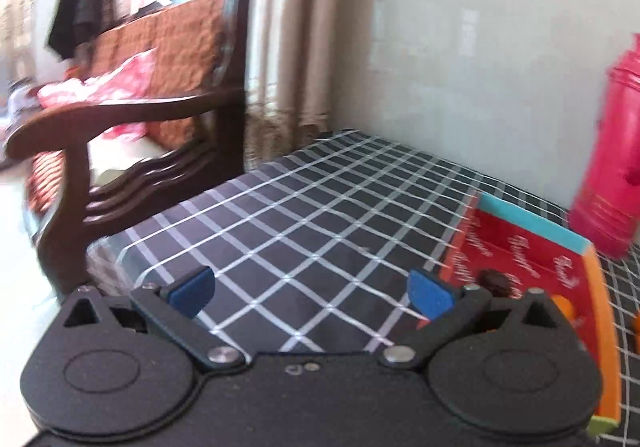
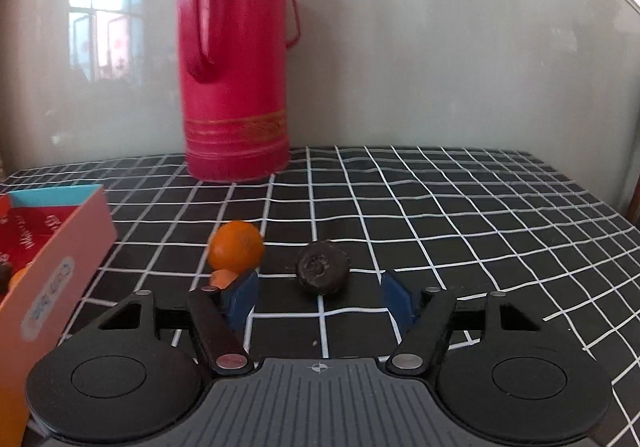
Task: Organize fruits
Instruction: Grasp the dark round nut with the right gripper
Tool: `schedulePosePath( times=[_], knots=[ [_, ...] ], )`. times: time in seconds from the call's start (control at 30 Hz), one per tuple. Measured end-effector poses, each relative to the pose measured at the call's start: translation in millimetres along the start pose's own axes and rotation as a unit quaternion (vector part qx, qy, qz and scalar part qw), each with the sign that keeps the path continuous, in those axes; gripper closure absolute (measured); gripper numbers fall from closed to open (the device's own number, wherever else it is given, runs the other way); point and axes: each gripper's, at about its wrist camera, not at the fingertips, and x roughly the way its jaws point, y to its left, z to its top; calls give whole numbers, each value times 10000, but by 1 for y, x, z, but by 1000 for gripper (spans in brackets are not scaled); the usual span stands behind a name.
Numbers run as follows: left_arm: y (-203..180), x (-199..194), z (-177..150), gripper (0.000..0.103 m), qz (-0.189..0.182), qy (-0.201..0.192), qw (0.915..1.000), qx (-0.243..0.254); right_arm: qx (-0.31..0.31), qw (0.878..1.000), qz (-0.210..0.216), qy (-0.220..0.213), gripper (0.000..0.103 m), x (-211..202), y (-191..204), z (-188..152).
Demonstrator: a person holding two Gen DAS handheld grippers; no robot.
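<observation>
My right gripper (image 2: pixel 319 289) is low over the checked cloth with its blue pads apart. A dark, wrinkled round fruit (image 2: pixel 322 273) lies on the cloth just ahead, in line with the gap, and neither pad touches it. An orange (image 2: pixel 236 247) sits to its left, with a smaller orange fruit (image 2: pixel 222 278) partly hidden behind the left finger. My left gripper (image 1: pixel 310 291) is wide open and holds nothing above bare cloth. To its right is the open box (image 1: pixel 532 223) with a red inside. In it lie a dark fruit (image 1: pixel 496 281) and an orange one (image 1: pixel 564 307), half hidden by the finger.
A tall pink thermos (image 2: pixel 236 87) stands at the back by the pale wall. The box (image 2: pixel 60 267) fills the left edge of the right wrist view. A dark wooden chair (image 1: pixel 132 119) with clothes on it stands beyond the table's left edge.
</observation>
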Motion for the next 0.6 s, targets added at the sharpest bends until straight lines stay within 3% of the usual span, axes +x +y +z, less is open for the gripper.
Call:
schedulePosePath(
  times=[0.27,0.3,0.37,0.4,0.6],
  knots=[
    [36,5,2,6,412,31,9987,-290,18,9993,-254,272,35,36,7,15],
    [38,6,2,6,429,61,9986,-295,19,9991,-275,315,39,39,8,17],
    [42,9,2,6,466,89,9984,-294,45,9986,-245,462,61,48,7,17],
    [43,10,1,6,476,97,9984,-291,78,9984,-173,536,64,50,7,16],
    [50,13,0,6,530,178,9977,-382,-37,9983,-192,543,65,51,9,16]
  ],
)
